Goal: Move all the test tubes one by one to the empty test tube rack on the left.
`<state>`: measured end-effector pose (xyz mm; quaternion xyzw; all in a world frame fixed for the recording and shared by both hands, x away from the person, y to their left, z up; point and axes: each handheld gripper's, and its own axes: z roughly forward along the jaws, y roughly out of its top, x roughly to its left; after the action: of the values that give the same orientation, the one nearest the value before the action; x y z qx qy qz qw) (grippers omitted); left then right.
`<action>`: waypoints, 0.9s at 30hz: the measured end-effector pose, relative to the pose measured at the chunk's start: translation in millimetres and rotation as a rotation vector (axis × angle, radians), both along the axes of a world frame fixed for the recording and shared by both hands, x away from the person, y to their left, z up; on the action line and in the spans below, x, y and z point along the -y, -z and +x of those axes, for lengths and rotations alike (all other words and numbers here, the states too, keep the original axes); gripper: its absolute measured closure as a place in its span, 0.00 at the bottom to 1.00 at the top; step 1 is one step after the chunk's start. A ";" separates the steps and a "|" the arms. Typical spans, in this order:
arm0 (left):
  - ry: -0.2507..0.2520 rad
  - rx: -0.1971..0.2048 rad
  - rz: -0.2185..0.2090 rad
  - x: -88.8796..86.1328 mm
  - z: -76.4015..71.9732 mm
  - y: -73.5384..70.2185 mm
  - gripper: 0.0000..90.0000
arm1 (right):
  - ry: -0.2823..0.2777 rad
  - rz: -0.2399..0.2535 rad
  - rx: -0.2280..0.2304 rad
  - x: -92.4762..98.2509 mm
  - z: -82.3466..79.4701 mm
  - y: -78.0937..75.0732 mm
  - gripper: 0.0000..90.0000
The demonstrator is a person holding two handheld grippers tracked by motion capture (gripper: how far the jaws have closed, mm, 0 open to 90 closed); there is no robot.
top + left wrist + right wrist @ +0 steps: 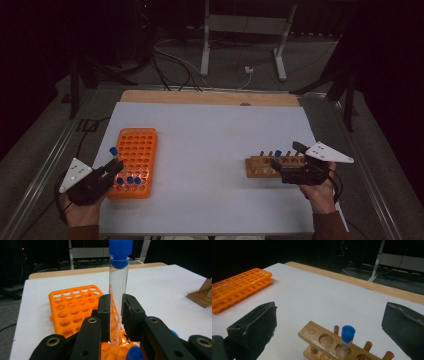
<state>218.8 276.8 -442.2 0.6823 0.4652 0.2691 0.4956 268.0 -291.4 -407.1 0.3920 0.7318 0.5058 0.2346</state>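
Dim room behind, cables and metal stand legs on a grey floor at the top of the high view; white table [210,130] across the middle.

Lower left of the high view: left gripper [114,166] over the near end of an orange rack [135,145], pinching a clear tube [117,297] with a blue cap. Seen in the left gripper view with both jaws pressed against the glass, tube upright, lower end right at the rack's near holes, not clearly seated. Three more blue-capped tubes [129,180] already standing in the rack's near row, just beside the gripper; most holes empty.

Lower right of the high view: wooden rack [265,165] with the right gripper [276,165] at its right end. Jaws spread wide in the right gripper view, nothing between the pads; one blue-capped tube [345,341] upright in a hole there, neighbouring holes empty.

Judged as a transfer from wooden rack to orange rack, well along: three placed, a fourth about to go in, apparently one left to fetch. Remaining: lowering and releasing the held tube, then moving the last one.
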 end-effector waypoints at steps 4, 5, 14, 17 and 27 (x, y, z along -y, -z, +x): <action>-0.003 -0.005 0.002 -5.2 -2.1 3.1 0.87 | 0.007 -0.005 0.001 0.0 -0.2 0.6 0.00; -0.004 -0.008 0.002 -6.4 -2.6 4.0 0.87 | 0.008 -0.005 0.001 0.1 -0.4 0.6 0.00; -0.005 -0.034 0.018 -11.1 -9.1 11.2 0.87 | 0.005 -0.002 0.004 0.8 -1.1 0.7 0.00; -0.005 -0.045 0.021 -12.3 -11.8 14.0 0.87 | 0.003 0.001 0.006 0.9 -1.4 0.4 0.00; -0.004 -0.094 0.040 -14.5 -18.3 26.6 0.87 | 0.005 -0.001 0.004 1.4 -1.5 0.8 0.00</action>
<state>200.6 291.3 -468.8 0.7032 0.4838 0.2469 0.4587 266.5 -292.8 -407.9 0.3928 0.7304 0.5057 0.2375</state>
